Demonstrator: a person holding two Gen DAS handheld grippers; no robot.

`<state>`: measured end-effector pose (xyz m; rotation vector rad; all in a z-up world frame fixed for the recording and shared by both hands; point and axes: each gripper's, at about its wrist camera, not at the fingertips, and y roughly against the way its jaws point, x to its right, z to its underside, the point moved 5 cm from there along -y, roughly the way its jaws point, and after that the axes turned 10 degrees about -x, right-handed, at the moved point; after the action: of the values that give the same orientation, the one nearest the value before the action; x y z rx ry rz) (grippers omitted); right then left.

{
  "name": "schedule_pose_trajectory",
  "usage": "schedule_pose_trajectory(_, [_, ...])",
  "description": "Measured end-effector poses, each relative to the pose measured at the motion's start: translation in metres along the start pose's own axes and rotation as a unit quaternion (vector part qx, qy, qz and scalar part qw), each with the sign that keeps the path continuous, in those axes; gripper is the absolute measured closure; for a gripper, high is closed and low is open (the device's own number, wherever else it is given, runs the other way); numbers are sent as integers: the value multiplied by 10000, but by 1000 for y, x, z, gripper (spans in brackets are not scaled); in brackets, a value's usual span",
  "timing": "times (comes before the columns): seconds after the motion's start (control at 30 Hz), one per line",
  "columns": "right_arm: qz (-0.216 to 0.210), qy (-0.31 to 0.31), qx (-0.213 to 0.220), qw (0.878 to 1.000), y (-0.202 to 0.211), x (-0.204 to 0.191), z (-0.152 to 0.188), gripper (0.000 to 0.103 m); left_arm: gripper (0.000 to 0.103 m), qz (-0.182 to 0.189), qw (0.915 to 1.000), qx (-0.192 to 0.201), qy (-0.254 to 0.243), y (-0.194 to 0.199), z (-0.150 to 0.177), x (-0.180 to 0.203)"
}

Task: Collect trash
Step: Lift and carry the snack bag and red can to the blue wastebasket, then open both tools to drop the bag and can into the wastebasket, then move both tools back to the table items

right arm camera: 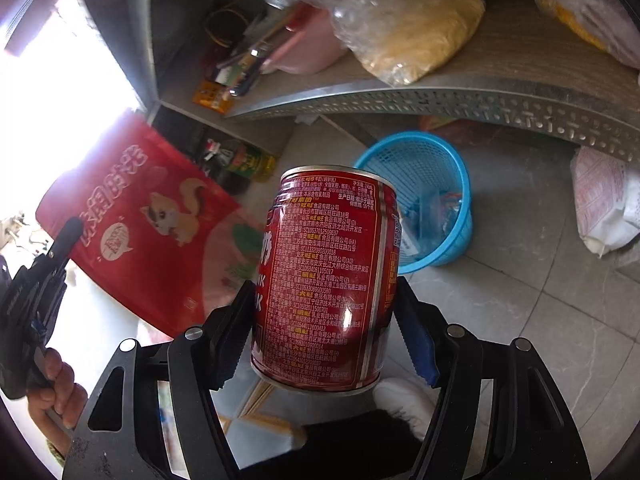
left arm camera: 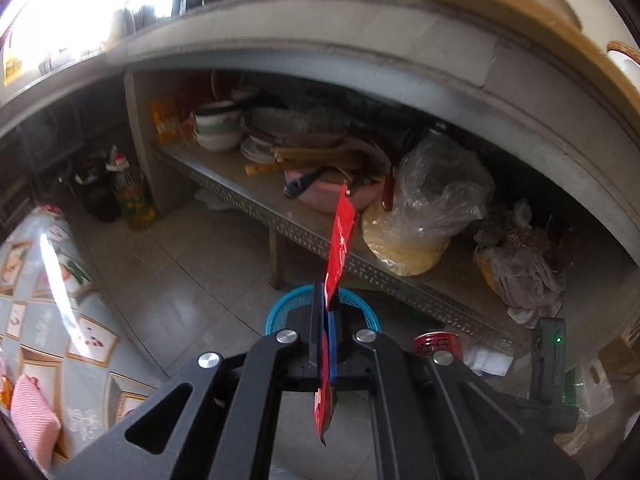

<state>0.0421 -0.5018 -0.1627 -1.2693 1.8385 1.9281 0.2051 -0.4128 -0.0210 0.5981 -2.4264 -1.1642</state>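
My left gripper [left arm camera: 329, 300] is shut on a flat red snack bag [left arm camera: 341, 240], held edge-on and upright above the floor. The same bag shows broadside in the right wrist view [right arm camera: 132, 232], with a squirrel picture. My right gripper [right arm camera: 324, 320] is shut on a red drink can [right arm camera: 324, 276], held upright in the air. The can's top shows in the left wrist view [left arm camera: 438, 346]. A blue mesh waste basket [right arm camera: 424, 160] stands on the tiled floor beyond the can, with some wrappers inside. It is partly hidden behind my left fingers in the left wrist view [left arm camera: 280, 308].
A low metal shelf [left arm camera: 304, 236] under a stone counter holds bowls, a pink basin [left arm camera: 340, 196] and plastic bags [left arm camera: 436, 196]. An oil bottle [left arm camera: 132, 196] stands on the floor at left. A white sack [right arm camera: 604, 208] lies at right. A patterned tablecloth [left arm camera: 48, 312] is at left.
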Motion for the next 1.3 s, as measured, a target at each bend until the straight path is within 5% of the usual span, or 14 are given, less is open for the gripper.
schedule_pose_trajectory(0.17, [419, 41, -28, 9991, -36, 14, -25, 39, 102, 128, 9983, -507, 251, -68, -18, -4])
schedule_pose_trajectory(0.37, [1016, 265, 81, 9944, -83, 23, -62, 37, 101, 196, 9972, -553, 465, -119, -42, -4])
schedule_pose_trajectory(0.5, [1700, 513, 95, 9841, -123, 43, -77, 32, 72, -13, 9947, -896, 507, -147, -39, -13])
schedule_pose_trajectory(0.57, [2161, 523, 18, 9750, -134, 57, -74, 32, 70, 29, 9936, -917, 660, -147, -34, -20])
schedule_pose_trajectory(0.83, [2090, 546, 277, 9760, -101, 64, -34, 32, 59, 25, 9966, -633, 532, -95, -20, -31])
schedule_pose_trajectory(1.3, [1913, 1514, 706, 9672, -42, 7, 14, 31, 36, -12, 9965, 402, 730, 80, 43, -64])
